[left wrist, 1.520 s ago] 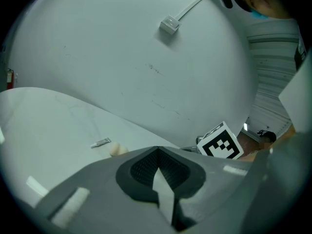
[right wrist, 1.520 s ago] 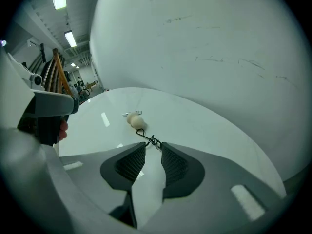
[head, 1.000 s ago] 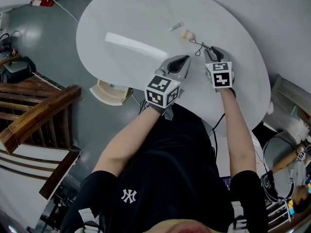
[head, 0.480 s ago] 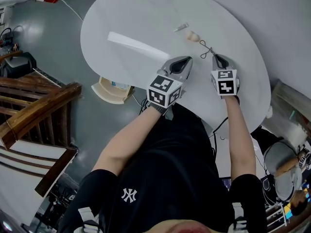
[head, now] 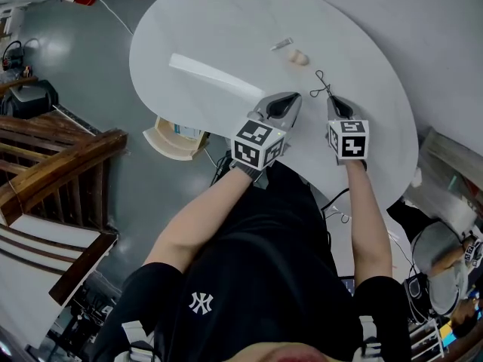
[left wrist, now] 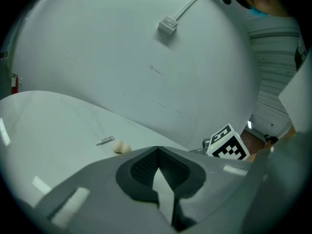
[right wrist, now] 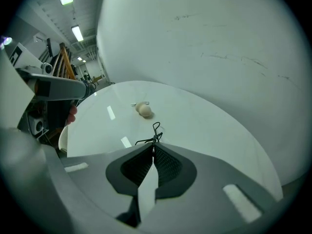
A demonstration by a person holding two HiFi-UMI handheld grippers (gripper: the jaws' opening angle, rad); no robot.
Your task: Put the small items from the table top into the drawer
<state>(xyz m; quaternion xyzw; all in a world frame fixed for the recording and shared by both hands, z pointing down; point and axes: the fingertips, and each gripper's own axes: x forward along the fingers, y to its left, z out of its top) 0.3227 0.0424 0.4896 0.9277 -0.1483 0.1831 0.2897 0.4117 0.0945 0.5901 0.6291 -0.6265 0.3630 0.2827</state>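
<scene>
Thin black wire clip (head: pixel 323 85) sits pinched in the right gripper (head: pixel 333 99), whose jaws just squeezed tight on it over the round white table (head: pixel 219 29). Left gripper (head: pixel 286 104): closed, empty. Small beige lump (head: pixel 299 57) and little silver tube (head: pixel 282 44) are left

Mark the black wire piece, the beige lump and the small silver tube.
black wire piece (right wrist: pixel 155 138): right gripper view, the twist just ahead of the jaws.
beige lump (head: pixel 300 57): head view, its middle.
small silver tube (head: pixel 282 44): head view, mid-length.
</scene>
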